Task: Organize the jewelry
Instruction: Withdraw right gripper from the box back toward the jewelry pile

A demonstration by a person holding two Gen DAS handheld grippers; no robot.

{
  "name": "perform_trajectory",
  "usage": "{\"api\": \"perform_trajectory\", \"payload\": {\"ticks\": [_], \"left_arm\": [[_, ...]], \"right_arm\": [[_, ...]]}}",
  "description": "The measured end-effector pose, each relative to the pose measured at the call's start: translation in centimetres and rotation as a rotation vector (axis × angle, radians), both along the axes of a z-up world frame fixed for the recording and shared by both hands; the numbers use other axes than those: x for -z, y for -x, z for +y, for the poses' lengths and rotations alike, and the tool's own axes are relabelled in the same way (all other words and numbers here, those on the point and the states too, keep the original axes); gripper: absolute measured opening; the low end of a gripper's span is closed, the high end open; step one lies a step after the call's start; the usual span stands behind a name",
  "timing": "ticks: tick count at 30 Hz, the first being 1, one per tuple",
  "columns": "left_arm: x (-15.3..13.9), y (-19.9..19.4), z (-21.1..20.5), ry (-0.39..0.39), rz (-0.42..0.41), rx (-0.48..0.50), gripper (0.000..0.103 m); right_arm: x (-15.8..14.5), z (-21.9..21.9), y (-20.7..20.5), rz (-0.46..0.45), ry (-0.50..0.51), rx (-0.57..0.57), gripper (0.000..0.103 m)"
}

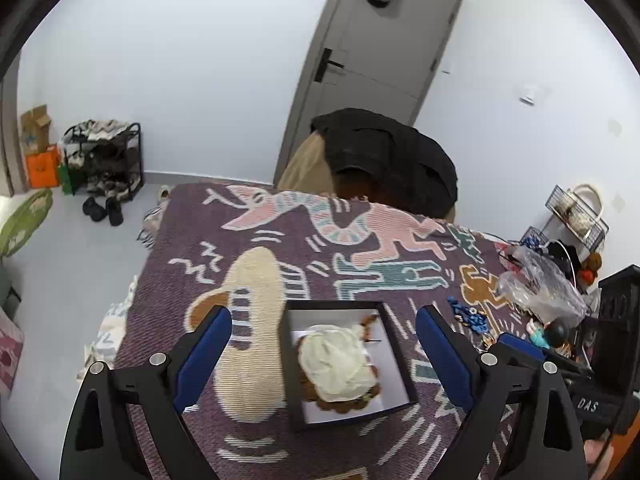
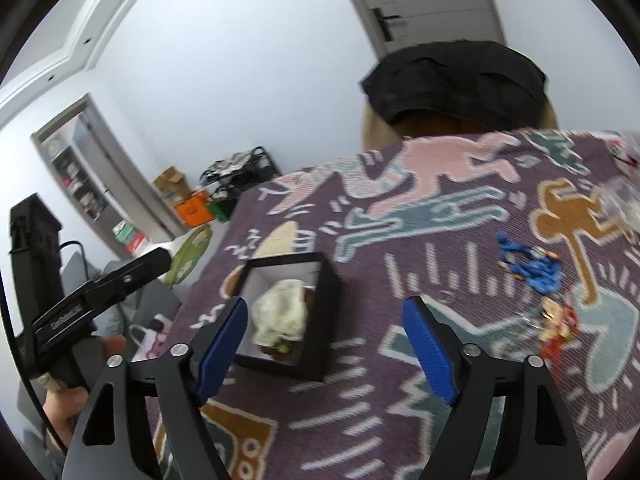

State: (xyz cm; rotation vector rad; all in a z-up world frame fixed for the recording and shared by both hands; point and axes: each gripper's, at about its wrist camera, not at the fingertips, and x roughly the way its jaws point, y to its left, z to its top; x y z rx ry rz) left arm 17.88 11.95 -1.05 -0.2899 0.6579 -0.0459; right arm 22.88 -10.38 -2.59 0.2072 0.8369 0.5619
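A black box (image 1: 394,354) with a white lining sits on the patterned blanket (image 1: 208,224). It holds brown bead jewelry (image 1: 344,403) under a cream cloth (image 1: 338,364). My left gripper (image 1: 322,354) is open and empty, with the box between its fingers. In the right wrist view the box (image 2: 330,304) lies ahead and left of my right gripper (image 2: 324,346), which is open and empty above the blanket (image 2: 400,240). Blue bead jewelry (image 2: 528,266) and a red and gold piece (image 2: 556,326) lie to its right. The blue beads also show in the left wrist view (image 1: 468,314).
Crumpled clear plastic bags (image 1: 536,280) and a small figurine (image 1: 550,332) lie at the blanket's right. A chair draped with a black garment (image 1: 384,160) stands beyond the far edge. A shoe rack (image 1: 104,158) stands by the wall on the left.
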Motion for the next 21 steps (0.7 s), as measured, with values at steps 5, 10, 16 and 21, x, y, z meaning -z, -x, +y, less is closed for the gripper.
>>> {"api": "perform_trajectory", "payload": {"ticks": [5, 10, 16, 21], "left_arm": [[-0.4, -0.3, -2.8, -0.023, -0.007, 0.045, 0.094], [-0.4, -0.9, -4.9, -0.022, -0.007, 0.079, 0.094], [-0.3, -1.6, -7.4, -0.015, -0.003, 0.112, 0.094], [-0.1, -2.2, -9.5, -0.036, 0.004, 0.140, 0.094]], "right_arm": [[0.5, -3.9, -0.2, 0.016, -0.026, 0.071, 0.082], [1.2, -7.7, -0.4, 0.039, -0.048, 0.138, 0.082], [2.1, -11.3, -0.6, 0.065, -0.073, 0.196, 0.082], [3.2, -13.6, -0.6, 0.087, -0.070, 0.236, 0.078]]}}
